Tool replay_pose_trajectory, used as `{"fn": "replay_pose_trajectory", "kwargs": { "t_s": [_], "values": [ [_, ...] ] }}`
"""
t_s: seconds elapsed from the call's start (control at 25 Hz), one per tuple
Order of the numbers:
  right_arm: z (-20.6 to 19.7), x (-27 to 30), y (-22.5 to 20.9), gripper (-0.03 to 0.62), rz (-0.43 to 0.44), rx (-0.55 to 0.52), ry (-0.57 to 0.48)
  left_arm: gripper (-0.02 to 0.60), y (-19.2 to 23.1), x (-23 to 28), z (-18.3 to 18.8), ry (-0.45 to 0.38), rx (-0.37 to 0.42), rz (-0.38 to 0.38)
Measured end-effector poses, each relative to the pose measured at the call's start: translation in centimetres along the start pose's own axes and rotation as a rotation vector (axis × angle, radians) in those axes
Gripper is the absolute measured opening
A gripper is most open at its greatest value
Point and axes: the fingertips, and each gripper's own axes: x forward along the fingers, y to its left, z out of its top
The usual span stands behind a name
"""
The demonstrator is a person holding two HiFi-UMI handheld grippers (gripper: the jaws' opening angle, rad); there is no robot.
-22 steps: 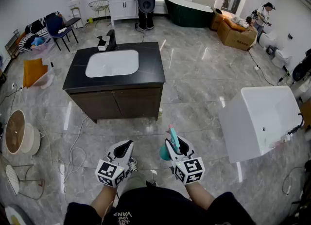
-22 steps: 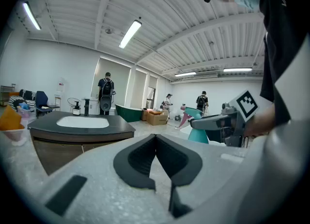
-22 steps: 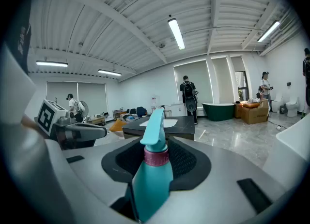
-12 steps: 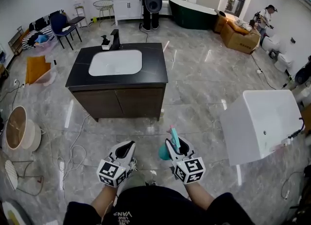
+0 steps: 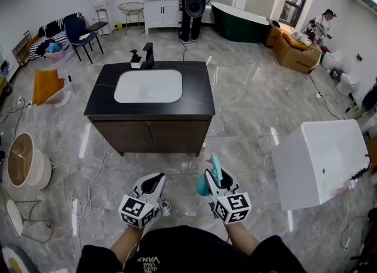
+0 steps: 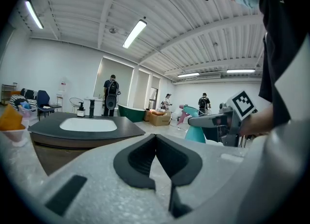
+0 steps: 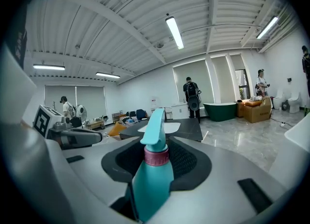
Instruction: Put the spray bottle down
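So, bottle: a teal spray bottle (image 7: pixel 154 172) with a pink collar, upright in the right gripper (image 5: pixel 217 177), nozzle pointing away from the person. It is up in the air over the grey floor (image 5: pixel 247 118), not resting on anything.
Right gripper fingers: closed on the bottle body, with a dark pad (image 7: pixel 186 162) pressed to each side and the trigger head standing above them.
Left gripper (image 5: pixel 152 181): held level beside the right one, a little apart from it.
Left gripper fingers: tips (image 6: pixel 156 138) brought together with nothing between them; only floor shows through the gap behind the tips.
Vanity (image 5: pixel 197 98): a black-topped cabinet with a white sink (image 5: pixel 148 86) and a dark tap (image 5: pixel 148 55), ahead of both grippers and well apart from them.
Tub (image 5: pixel 321 160): a white box-shaped tub on the floor off to the right.
People: one with a backpack (image 5: pixel 195 0) stands beyond the vanity, and another stands at the far right by the cartons (image 5: pixel 297 53).
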Motion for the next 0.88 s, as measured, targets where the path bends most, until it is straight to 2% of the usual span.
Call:
{"fn": "replay_pose_trajectory", "kwargs": {
  "t_s": [0.4, 0.64, 0.88],
  "values": [
    [2.7, 8.3, 0.1, 0.152, -0.09, 0.018, -0.024, 0.011, 8.8, 3.5, 2.0, 0.02, 0.011, -0.077],
    [3.6, 11.3, -0.1, 0.152, -0.125, 0.017, -0.024, 0.011, 11.9, 5.5, 2.5, 0.033, 0.008, -0.112],
    [3.8, 14.2, -2.1, 0.152, -0.141, 0.017, -0.003, 0.011, 13.2, 7.9, 2.2, 0.05, -0.008, -0.138]
  ]
}}
